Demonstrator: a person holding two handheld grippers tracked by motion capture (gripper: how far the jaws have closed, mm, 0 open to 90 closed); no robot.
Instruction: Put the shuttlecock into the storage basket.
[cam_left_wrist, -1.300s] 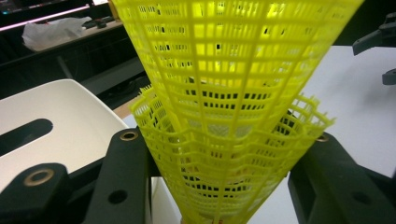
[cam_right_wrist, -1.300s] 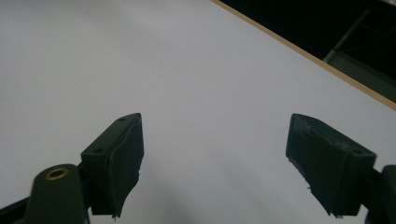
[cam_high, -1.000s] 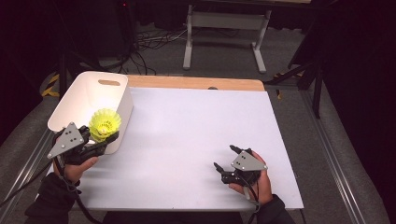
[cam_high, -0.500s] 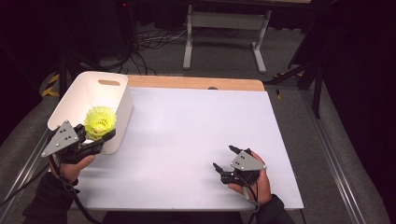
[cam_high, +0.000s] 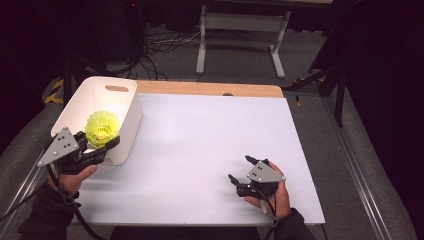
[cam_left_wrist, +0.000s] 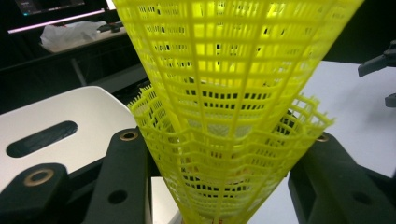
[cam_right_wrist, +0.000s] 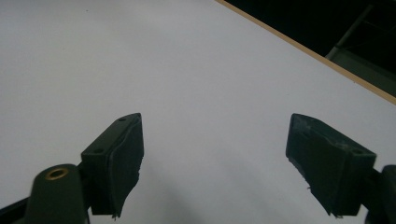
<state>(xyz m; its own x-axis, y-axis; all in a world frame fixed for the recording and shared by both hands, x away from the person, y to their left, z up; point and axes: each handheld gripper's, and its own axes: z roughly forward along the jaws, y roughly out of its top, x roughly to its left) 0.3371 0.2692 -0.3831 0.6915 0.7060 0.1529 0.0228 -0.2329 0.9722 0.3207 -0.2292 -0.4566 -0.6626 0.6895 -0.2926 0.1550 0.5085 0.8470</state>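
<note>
We see the left gripper (cam_high: 102, 145) pinching a yellow plastic mesh shuttlecock (cam_high: 102, 128) over the white plastic bin (cam_high: 80, 102), release pending; the right gripper (cam_high: 241, 172) rests spread.

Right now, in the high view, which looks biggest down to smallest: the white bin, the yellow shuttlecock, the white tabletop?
1. Tabletop, by far the largest.
2. Bin.
3. Shuttlecock, smallest, held at the bin's near rim in the left gripper.

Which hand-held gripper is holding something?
The left hand-held gripper, clamped on the yellow plastic mesh shuttlecock; the right hand-held gripper stands open over the table.
</note>
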